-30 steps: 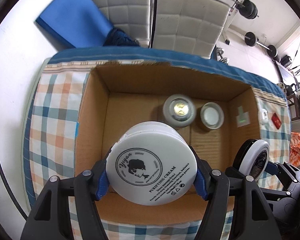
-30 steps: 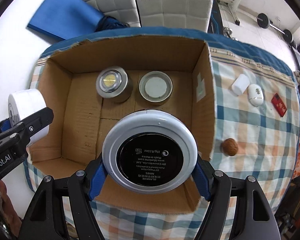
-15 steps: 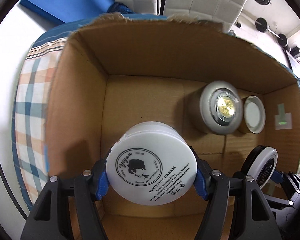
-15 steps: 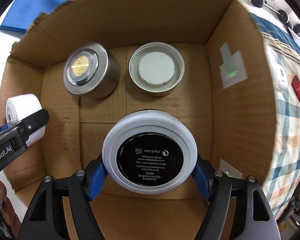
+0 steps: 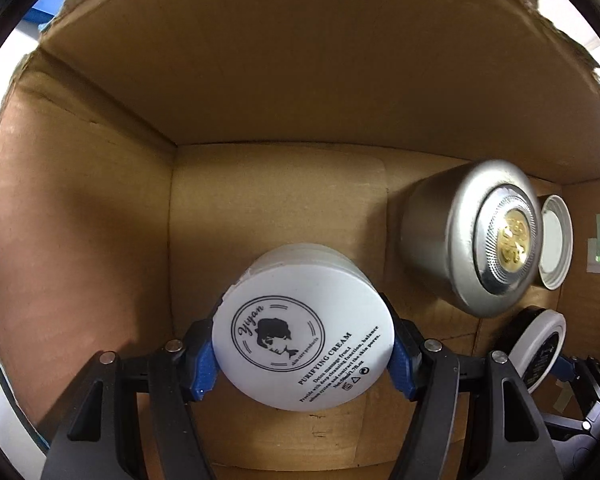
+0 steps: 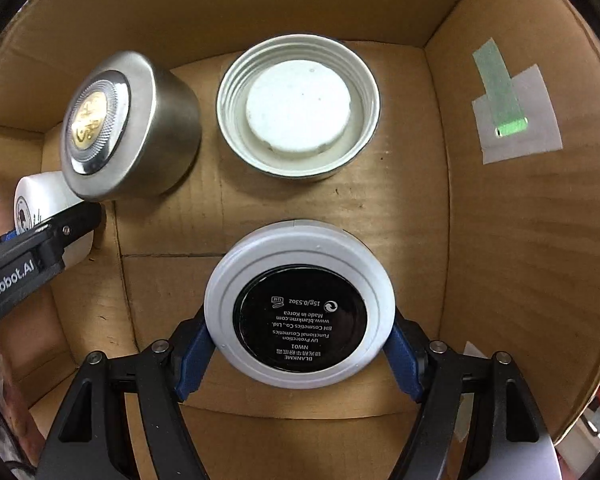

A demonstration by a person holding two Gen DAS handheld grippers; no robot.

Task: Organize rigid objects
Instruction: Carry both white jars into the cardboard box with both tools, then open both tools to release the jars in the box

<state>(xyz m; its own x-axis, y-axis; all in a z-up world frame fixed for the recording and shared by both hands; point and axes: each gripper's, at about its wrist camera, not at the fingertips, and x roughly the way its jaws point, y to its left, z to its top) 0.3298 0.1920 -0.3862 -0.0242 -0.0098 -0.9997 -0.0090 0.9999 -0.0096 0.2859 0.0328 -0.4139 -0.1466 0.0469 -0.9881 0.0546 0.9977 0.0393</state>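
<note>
Sinking from above the rim, both hand-held grippers are now deep inside the cardboard box [image 6: 500,240]: left hand-held gripper [image 5: 303,356] pinching the white cream jar [image 5: 303,336], right hand-held gripper [image 6: 298,348] pinching the black-bottomed compact [image 6: 299,304], near the floor, release likely next.

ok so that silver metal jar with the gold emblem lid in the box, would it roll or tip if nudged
The silver metal jar with the gold emblem lid looks squat and broad, so it probably resists tipping. It appears to stand flat on the cardboard box floor, so a nudge would likely slide it, not roll it. The smooth metal may be slippery.
</note>
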